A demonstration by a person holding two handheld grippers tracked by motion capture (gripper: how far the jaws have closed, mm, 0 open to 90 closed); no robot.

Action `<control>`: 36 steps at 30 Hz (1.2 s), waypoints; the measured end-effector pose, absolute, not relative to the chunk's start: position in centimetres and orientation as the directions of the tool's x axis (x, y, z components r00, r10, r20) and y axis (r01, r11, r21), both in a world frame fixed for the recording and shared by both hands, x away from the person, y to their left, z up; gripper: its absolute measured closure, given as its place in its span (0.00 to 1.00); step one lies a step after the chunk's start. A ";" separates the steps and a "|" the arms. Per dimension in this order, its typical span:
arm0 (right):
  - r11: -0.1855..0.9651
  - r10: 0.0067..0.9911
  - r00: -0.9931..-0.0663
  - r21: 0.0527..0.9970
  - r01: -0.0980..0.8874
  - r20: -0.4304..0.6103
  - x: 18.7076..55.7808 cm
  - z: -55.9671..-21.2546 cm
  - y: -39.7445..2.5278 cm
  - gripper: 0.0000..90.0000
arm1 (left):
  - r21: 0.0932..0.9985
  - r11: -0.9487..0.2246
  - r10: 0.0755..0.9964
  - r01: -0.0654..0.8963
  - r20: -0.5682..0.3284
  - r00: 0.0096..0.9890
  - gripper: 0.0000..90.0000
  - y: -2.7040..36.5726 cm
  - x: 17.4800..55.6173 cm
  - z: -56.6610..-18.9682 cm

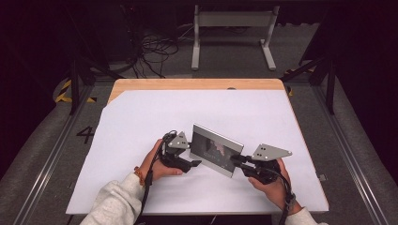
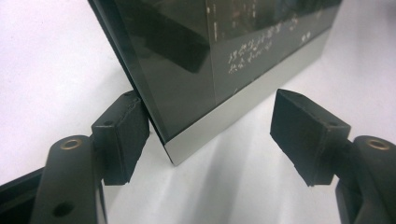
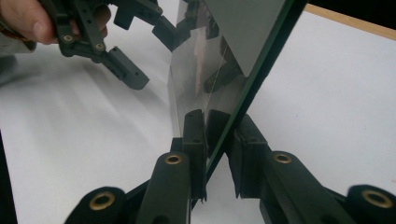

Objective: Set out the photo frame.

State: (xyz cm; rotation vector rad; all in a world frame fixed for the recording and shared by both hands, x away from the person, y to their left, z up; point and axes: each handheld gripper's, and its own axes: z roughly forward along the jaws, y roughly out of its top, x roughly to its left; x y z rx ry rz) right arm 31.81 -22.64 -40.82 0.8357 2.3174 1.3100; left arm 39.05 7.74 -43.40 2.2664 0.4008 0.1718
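Panel: thin rectangular dark glossy glass panel [image 1: 216,150], silver-grey band along 1 edge, held upright on white table sheet [image 1: 141,112].
Right gripper [image 3: 216,140]: clamped on panel edge.
Left gripper [image 2: 210,140]: jaws spread, corner between them.

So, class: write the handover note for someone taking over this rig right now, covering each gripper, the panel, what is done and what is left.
Right gripper: shut on the glossy panel, pinching one edge and holding it upright on the white sheet.
Left gripper: open, jaws straddling the panel's other lower corner, one pad at its edge.
Done: panel stood up and steadied.
Left: probably close the left gripper, then move the panel two-handed.
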 end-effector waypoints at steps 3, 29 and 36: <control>0.397 0.647 -0.762 0.860 0.320 -0.016 31.8 -40.8 -22.6 0.86 | 0.751 -0.620 0.340 0.228 -0.005 0.940 0.33 7.9 38.8 -43.4; 0.421 0.683 -0.727 0.849 0.318 -0.066 31.1 -41.8 -22.5 0.88 | 0.811 -0.543 0.377 0.219 0.002 0.926 0.73 9.3 39.4 -43.4; 0.421 0.698 -0.710 0.853 0.310 -0.087 31.8 -42.0 -22.2 0.86 | 0.805 -0.554 0.390 0.212 0.026 0.921 0.77 9.8 38.8 -43.4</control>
